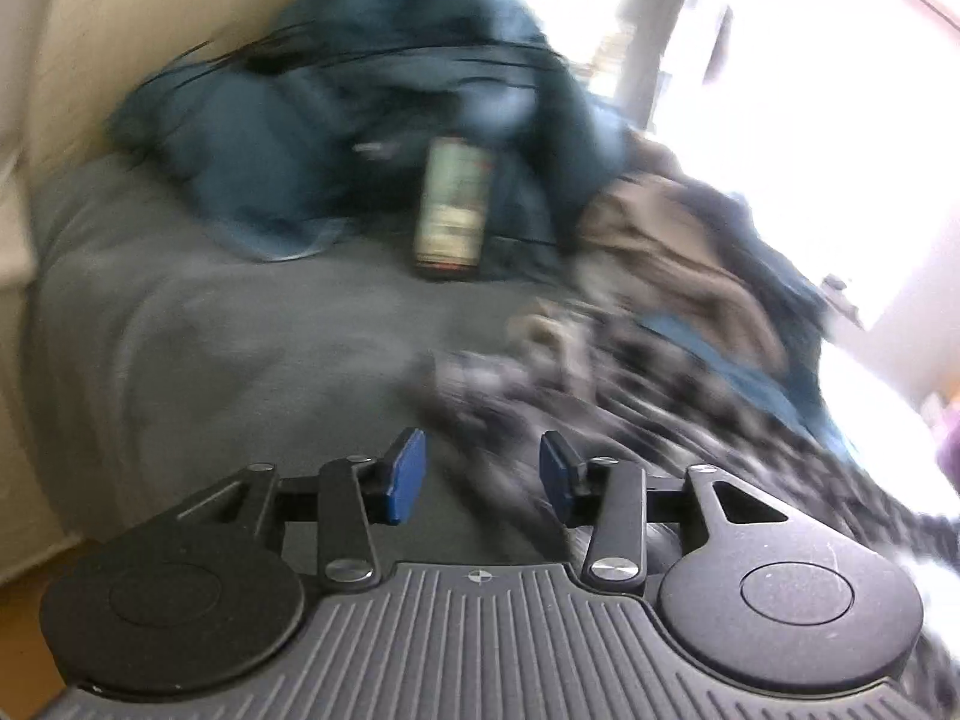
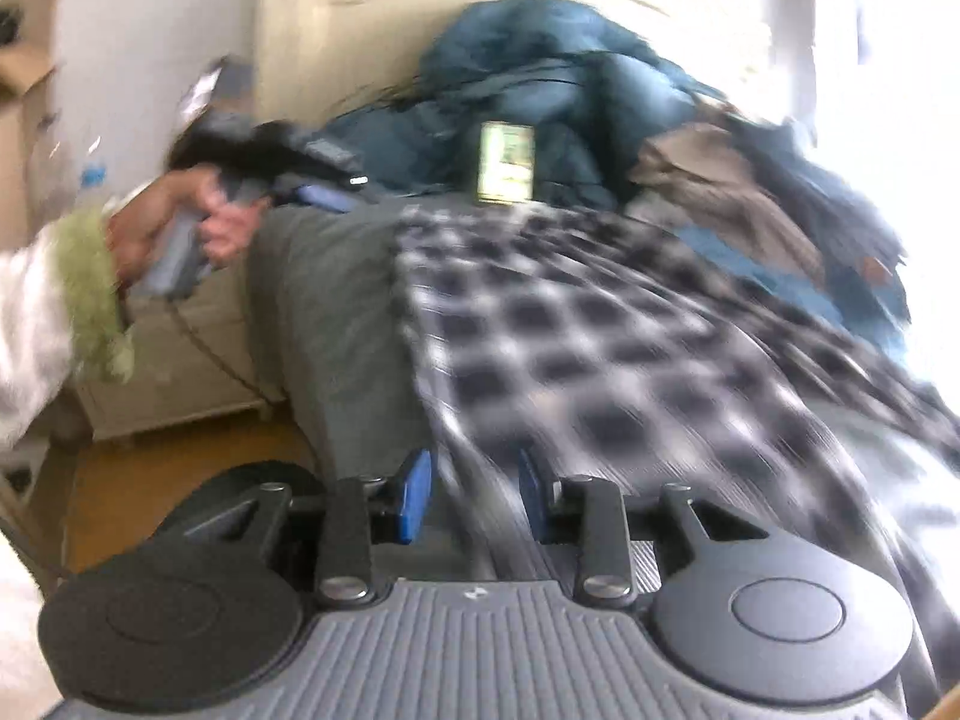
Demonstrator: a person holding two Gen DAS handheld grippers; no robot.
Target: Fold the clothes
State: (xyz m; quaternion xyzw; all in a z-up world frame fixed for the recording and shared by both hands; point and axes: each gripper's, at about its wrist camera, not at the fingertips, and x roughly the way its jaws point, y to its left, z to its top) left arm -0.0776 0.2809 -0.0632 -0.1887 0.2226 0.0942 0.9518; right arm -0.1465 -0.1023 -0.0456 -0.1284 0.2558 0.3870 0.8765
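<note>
Both views blurry, so fine detail is lost. Nearest: right gripper [image 2: 474, 495], blue pads apart w/ a clear gap, sits at the near edge of the checked shirt [image 2: 600, 348]; cloth runs up close to the gap, but can't tell if any of it is betw. the pads. Left gripper [image 1: 483, 474] also apart, nothing betw. its pads, hanging over the grey bed cover [image 1: 210, 312] w/ a bunched bit of the shirt just ahead and to its right. In the right view, the person's hand [image 2: 198, 228] holds that left tool out past the bed's left side.

Shirt lies spread fairly flat across the bed, no clear fold lines visible. Farther back: a brown garment [image 2: 726, 192] crumpled on the right, a big blue heap [image 2: 540, 78] against the wall, a small can [image 1: 450, 204] standing before it.

Progress, as a guess: no tidy folded stack visible anywhere; shirt, brown piece & blue heap all look unfolded, so most folding seems left.
</note>
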